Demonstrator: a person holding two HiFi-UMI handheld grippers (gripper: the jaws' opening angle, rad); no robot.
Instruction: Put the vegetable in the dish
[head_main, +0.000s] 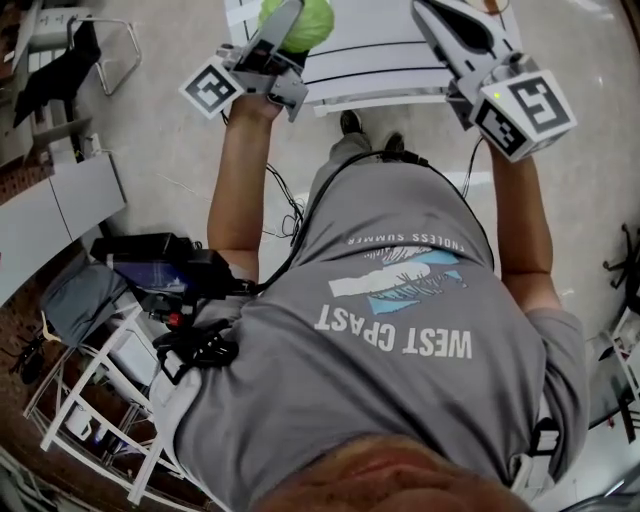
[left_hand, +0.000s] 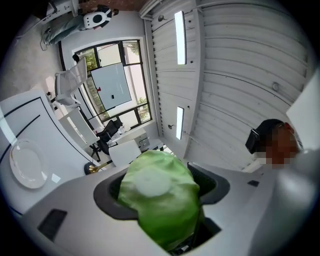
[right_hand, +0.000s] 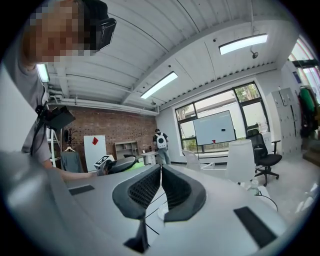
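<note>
Both arms (head_main: 236, 170) outstretched forward, left gripper (head_main: 286, 28) jaws tight on the green vegetable (left_hand: 162, 205), right gripper (right_hand: 160, 175) jaws together, empty.

Table (head_main: 380, 70) top btwn the two grippers is bare, so there's room to pass along its near edge. Left gripper (head_main: 290, 15) w/ vegetable (head_main: 310, 25) blocks the near-left corner; right gripper (head_main: 430, 12), jaws together, overhangs the near-right. Dish (left_hand: 27, 162) has bare tabletop all round. Chair (head_main: 105, 50) stands on the floor off the table's left edge.

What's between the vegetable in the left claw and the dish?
Nothing visible. The vegetable is clamped in the left claw, and the dish lies bare on the white table, with only air between them.
</note>
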